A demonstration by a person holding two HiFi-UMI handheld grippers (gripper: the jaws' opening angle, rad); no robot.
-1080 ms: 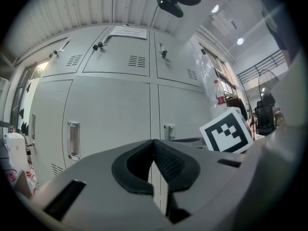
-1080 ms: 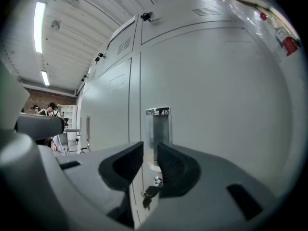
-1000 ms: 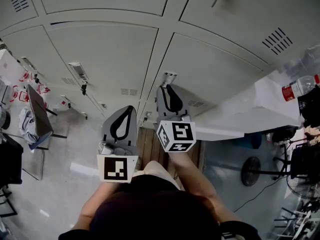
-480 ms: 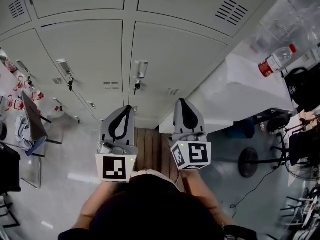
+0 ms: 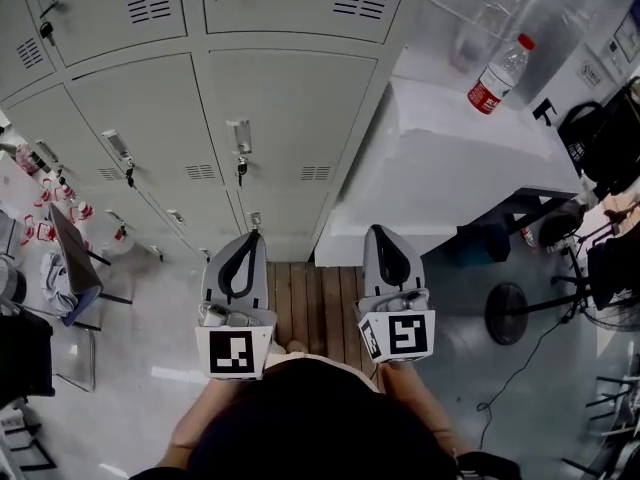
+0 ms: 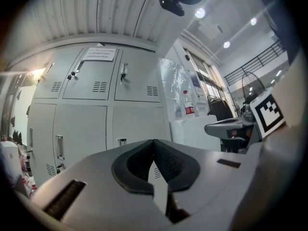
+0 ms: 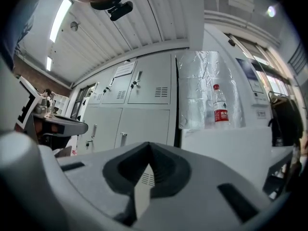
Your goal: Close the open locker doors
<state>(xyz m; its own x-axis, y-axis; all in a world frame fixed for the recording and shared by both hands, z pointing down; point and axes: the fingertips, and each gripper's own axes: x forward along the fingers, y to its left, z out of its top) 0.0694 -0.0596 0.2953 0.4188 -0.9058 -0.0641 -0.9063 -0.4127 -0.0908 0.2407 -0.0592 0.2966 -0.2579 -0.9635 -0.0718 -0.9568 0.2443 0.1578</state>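
The grey lockers (image 5: 250, 98) fill the wall ahead, and every door I can see lies flush with its frame. The nearest door (image 5: 290, 118) has a handle (image 5: 240, 136) with a key hanging under it. My left gripper (image 5: 243, 240) and right gripper (image 5: 386, 234) are held side by side over the floor, a short way back from the lockers and touching nothing. Both are shut and empty, the jaw tips meeting in the left gripper view (image 6: 154, 141) and the right gripper view (image 7: 148, 144). The lockers (image 6: 101, 85) (image 7: 144, 95) stand beyond both.
A white cabinet (image 5: 450, 158) juts out right of the lockers, with a water bottle (image 5: 497, 73) and a plastic-wrapped bundle (image 5: 520, 13) on it. A floor fan (image 5: 508, 313) stands right, a chair (image 5: 75, 253) left. Wooden boards (image 5: 305, 293) lie below the grippers.
Both grippers have drawn back from the lockers. The right one has left the door handle it was near and swung to the right. The view has turned toward the white cabinet.
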